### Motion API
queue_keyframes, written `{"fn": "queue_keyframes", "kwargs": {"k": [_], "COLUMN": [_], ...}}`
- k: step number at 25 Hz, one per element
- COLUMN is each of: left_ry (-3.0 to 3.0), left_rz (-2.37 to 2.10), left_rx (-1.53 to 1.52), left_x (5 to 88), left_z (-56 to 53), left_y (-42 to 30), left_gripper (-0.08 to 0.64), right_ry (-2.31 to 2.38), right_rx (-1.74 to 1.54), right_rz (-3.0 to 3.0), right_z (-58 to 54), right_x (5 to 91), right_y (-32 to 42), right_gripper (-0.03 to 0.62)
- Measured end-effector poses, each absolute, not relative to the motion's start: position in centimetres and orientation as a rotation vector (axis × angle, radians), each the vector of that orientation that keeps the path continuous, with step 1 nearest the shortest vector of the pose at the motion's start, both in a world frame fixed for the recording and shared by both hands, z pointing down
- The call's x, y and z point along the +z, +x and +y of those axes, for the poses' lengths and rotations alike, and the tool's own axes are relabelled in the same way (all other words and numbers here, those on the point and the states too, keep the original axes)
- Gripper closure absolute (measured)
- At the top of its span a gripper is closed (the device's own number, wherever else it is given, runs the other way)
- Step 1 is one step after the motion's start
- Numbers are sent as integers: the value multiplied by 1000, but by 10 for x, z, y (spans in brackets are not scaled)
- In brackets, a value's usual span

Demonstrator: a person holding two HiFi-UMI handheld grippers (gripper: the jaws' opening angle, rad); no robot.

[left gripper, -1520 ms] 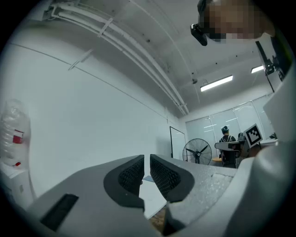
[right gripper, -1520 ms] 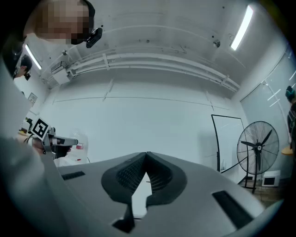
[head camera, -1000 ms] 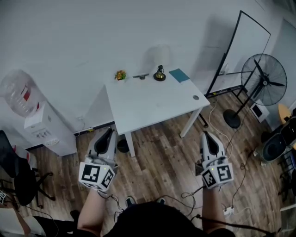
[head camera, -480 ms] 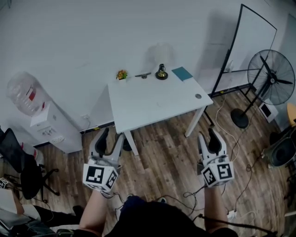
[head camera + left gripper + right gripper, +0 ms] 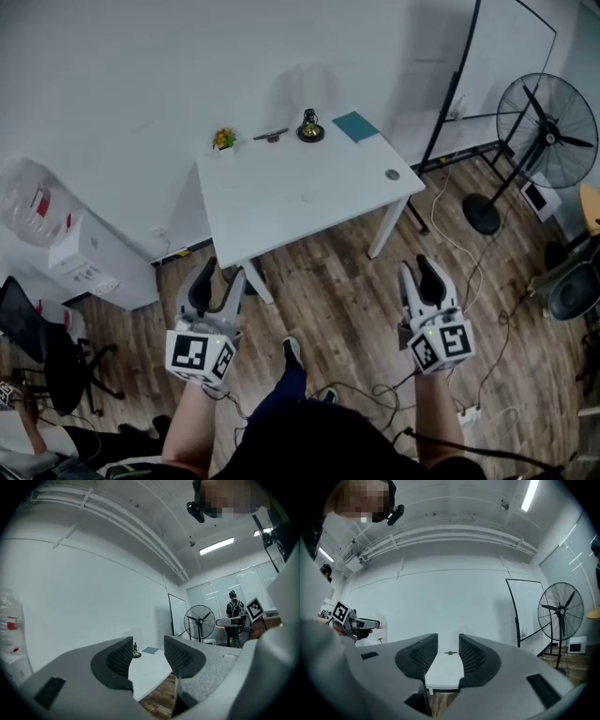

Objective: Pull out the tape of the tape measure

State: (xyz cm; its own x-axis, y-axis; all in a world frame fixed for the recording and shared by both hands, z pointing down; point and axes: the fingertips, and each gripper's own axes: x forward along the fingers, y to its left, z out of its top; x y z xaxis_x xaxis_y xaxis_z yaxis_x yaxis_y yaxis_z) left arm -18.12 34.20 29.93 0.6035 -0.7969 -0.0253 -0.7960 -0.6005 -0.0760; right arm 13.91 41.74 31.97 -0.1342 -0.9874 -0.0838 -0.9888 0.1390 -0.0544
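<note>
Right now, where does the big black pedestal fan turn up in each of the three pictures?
Head view: the black pedestal fan stands at the right edge, in the upper half.
Left gripper view: the fan is right of centre, small and far off.
Right gripper view: the fan is near the right edge, at mid height.
Shared landmark: the black-framed whiteboard, just left of the fan in every view.

My left claw (image 5: 217, 279) and right claw (image 5: 419, 270) are pale grey shells with black, cross-hatched pads (image 5: 120, 656). Each carries a white cube (image 5: 199, 354) printed with black square markers. The right claw's jaws are closing, with nothing between them. A thin black cable (image 5: 392, 382) trails behind. I wear a dark top (image 5: 309, 445) and dark blue trousers (image 5: 281, 398).
</note>
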Motion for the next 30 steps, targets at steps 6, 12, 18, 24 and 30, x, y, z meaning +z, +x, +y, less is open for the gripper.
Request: {"fn": "queue_keyframes", "kwargs": {"k": [6,12,18,24,30], "left_ry": [-2808,-2921,-3007,-3055,-3098], "left_rz": [1302,1228,1135,1098,1041], "left_rx": [-7,13,-10,-28,-108], "left_x": [323,351,376,393,416], "left_z": [247,145,75,47,31], "left_y": [-177,-177,-174,-178,-162], "left_gripper": [359,359,359,359,359], "right_ry": [-2133,-2255,-2322,-2359,-2352], "right_rx": [19,21,-29,-30,-78], "right_rz": [2245,2221,2263,2306,2339], "right_z": [354,273,209,176,142], "right_x": [323,324,336,338,357], "right_y": [154,160,146,137,140], "right_gripper": [448,457,472,477,485]}}
